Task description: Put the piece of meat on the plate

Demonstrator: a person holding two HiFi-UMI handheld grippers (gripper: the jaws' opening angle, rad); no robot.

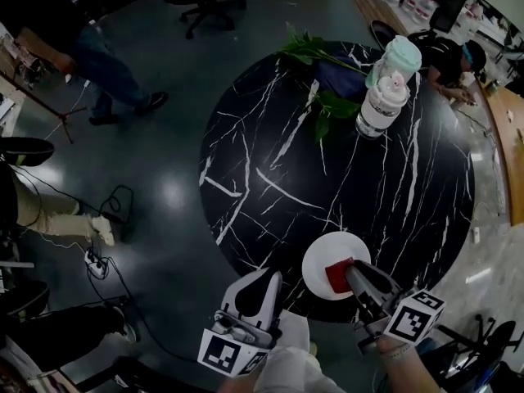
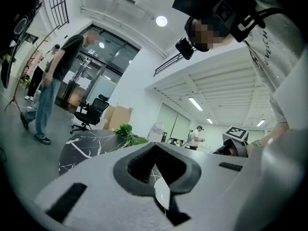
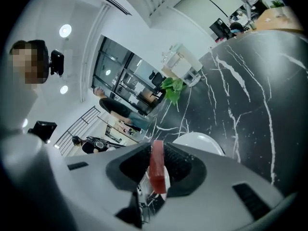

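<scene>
Piece of meat [image 3: 156,170] pinched in the right gripper [image 3: 155,152], over the white plate [image 1: 318,259].
Held edge-on between the dark pads, red, above the plate's right part; contact with it unclear. On the black marbled table [image 1: 393,195], near its edge. Left gripper [image 1: 260,289] closed on nothing, beside the plate, off the table. Leafy sprig [image 1: 315,56] far across.

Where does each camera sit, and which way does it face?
Head view: on the person's head, steeply down at the table; shows left gripper, right gripper, a wrist.
Left gripper view: on the left gripper, level across the table; shows its jaws, the person's shirt.
Right gripper view: on the right gripper, tilted down toward the plate; shows its jaws clamping the meat.
Shared: all three show the table and plant.
</scene>
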